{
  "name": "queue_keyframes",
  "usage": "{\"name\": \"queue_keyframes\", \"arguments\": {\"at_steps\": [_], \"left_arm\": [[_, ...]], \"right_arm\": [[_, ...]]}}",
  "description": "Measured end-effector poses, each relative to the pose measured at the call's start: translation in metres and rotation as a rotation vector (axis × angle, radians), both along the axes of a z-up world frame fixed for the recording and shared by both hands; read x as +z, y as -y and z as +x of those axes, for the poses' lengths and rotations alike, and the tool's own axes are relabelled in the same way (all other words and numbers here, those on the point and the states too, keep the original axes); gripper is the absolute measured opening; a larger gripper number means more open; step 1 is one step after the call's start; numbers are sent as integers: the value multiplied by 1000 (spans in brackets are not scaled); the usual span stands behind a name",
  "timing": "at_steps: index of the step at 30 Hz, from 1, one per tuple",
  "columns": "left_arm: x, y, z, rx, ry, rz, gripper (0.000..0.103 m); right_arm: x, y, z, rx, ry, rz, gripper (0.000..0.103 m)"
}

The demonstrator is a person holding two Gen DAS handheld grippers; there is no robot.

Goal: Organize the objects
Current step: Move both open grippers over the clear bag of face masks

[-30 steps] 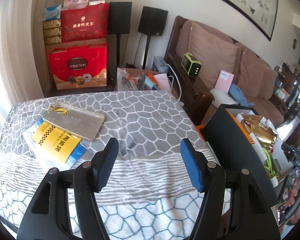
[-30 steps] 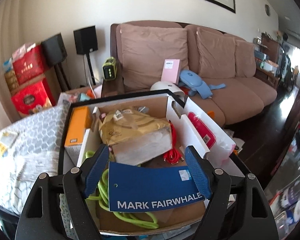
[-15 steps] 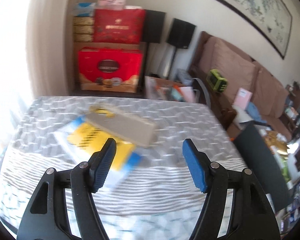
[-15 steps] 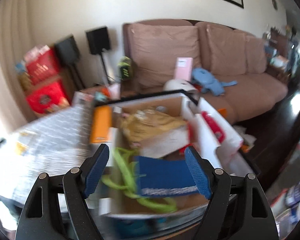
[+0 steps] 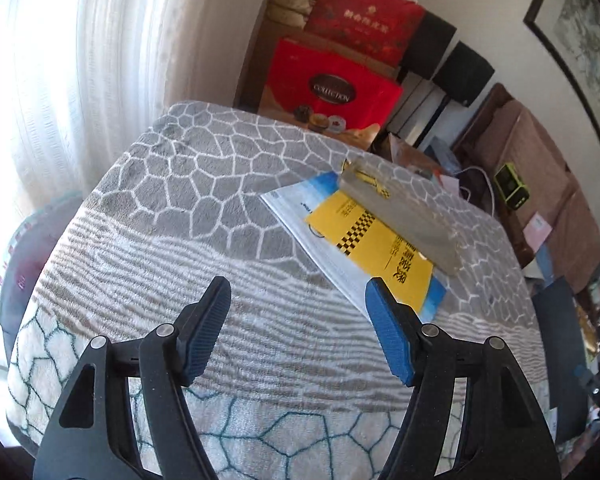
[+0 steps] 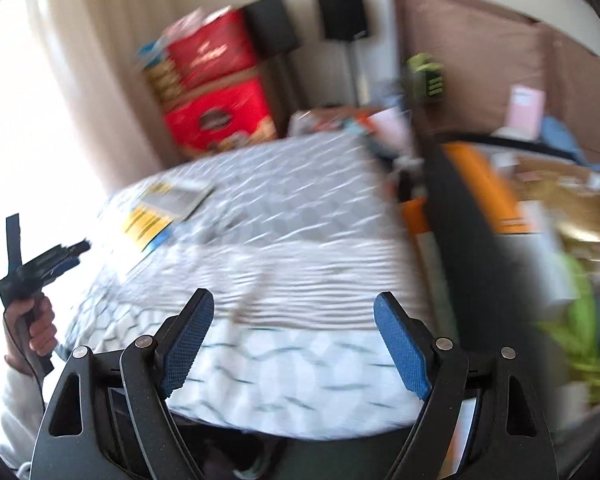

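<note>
one yellow booklet (image 5: 374, 246), one clear pouch (image 5: 404, 216)

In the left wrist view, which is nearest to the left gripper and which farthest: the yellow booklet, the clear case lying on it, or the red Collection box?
From the left gripper, open over the blanket:
1. Yellow booklet, just ahead to the right.
2. Clear case, lying over the booklet's far edge.
3. Red Collection box, beyond the table's far end, by the curtain.

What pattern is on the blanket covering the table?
Grey fleece blanket: white cracked-stone outlines, a wavy striped band, then white with teal outlines. Left wrist view shows it best.
</note>
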State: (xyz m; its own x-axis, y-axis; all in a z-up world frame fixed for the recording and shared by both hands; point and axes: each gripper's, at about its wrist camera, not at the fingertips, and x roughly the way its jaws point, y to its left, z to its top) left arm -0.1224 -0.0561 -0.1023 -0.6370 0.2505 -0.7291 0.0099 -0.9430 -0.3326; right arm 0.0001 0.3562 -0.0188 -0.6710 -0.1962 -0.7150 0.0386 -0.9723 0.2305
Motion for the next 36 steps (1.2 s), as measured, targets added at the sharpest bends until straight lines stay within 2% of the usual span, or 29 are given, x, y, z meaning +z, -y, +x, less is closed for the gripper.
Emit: {"name": "queue_keyframes", "arguments": {"at_steps": [3,5,8,11,14,16,17,19,21,24,28,30,32,33,36], "left_arm": [[-6,4,2,-9,5,34,66],[-13,6,0,-19,31,68,66],[-23,1,0,-52,77,163,66],[-21,-10,4,-87,65,121,66],[-20,-5,5,-87,59,155,66],[-21,5,3,-68,65,177,66],[-22,11,2,-59,71,190,66],[-22,19,4,-51,72,205,66],[-21,24,7,-44,67,190,66],[-22,29,7,-56,70,191,66],[-23,37,8,-62,69,213,66],[-24,38,7,-72,70,211,65],[-23,37,8,-79,74,191,65],[-21,37,10,-80,76,179,65],[-17,38,18,-73,79,159,65]], "right_arm": [[-19,43,-17,93,47,-11,84],[-30,75,-30,167,78,29,84],[-45,118,-48,283,113,96,84],[-53,144,-72,338,105,130,84],[-58,167,-97,400,86,155,85],[-63,189,-113,455,75,194,91],[-65,197,-118,480,69,207,101],[-73,214,-128,529,77,245,103],[-74,226,-131,537,65,304,103],[-74,239,-134,552,56,316,103],[-76,247,-144,519,80,309,103],[-75,249,-143,502,74,304,98],[-72,252,-136,506,52,294,79],[-70,254,-133,508,43,296,75],[-68,260,-121,510,25,312,49]]}}
